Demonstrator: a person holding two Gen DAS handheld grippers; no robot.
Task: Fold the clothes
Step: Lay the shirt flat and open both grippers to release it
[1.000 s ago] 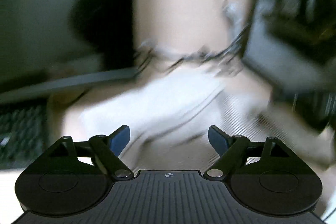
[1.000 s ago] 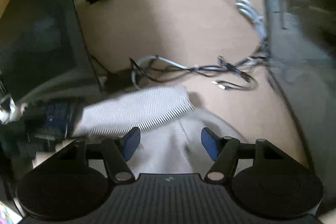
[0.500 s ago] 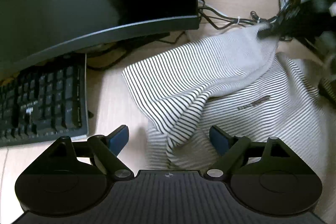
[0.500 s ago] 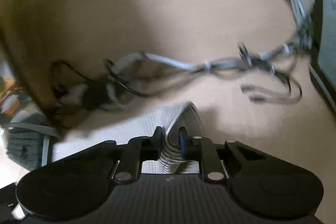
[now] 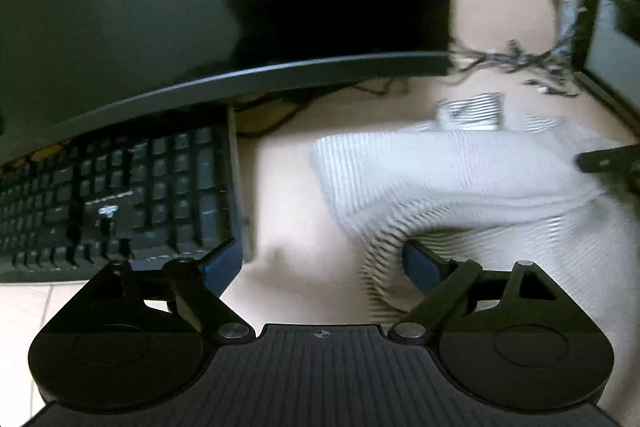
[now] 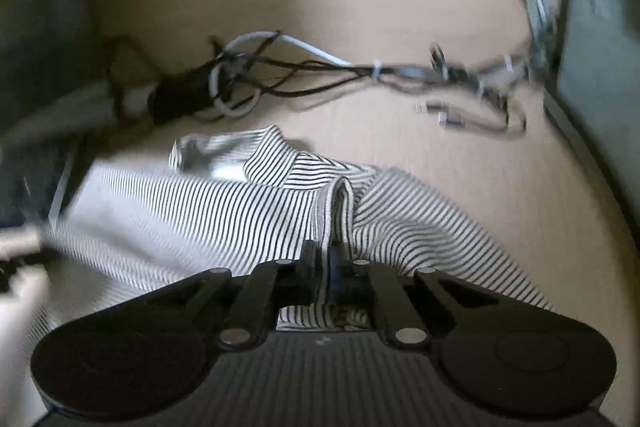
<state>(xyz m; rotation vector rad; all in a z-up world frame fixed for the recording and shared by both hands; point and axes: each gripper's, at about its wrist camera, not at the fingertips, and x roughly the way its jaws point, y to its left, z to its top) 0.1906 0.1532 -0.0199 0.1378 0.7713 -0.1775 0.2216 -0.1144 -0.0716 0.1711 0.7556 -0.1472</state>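
A white shirt with thin black stripes (image 6: 248,211) lies crumpled on the beige desk; in the left wrist view it (image 5: 460,171) spreads to the right, blurred. My right gripper (image 6: 329,259) is shut on a raised fold of the shirt near its edge. My left gripper (image 5: 322,261) is open and empty, low over the desk; its right finger (image 5: 420,263) is against the shirt's lower fold. The right gripper's tip (image 5: 608,159) shows at the right edge of the left wrist view.
A black keyboard (image 5: 120,187) lies left of the shirt under a dark curved monitor (image 5: 200,7). Tangled cables (image 6: 360,75) lie behind the shirt. A dark case (image 6: 600,27) stands at the right.
My right gripper, shut on the shirt's fold, has pulled it back toward me and folded cloth over. My left gripper has shifted left and stayed open.
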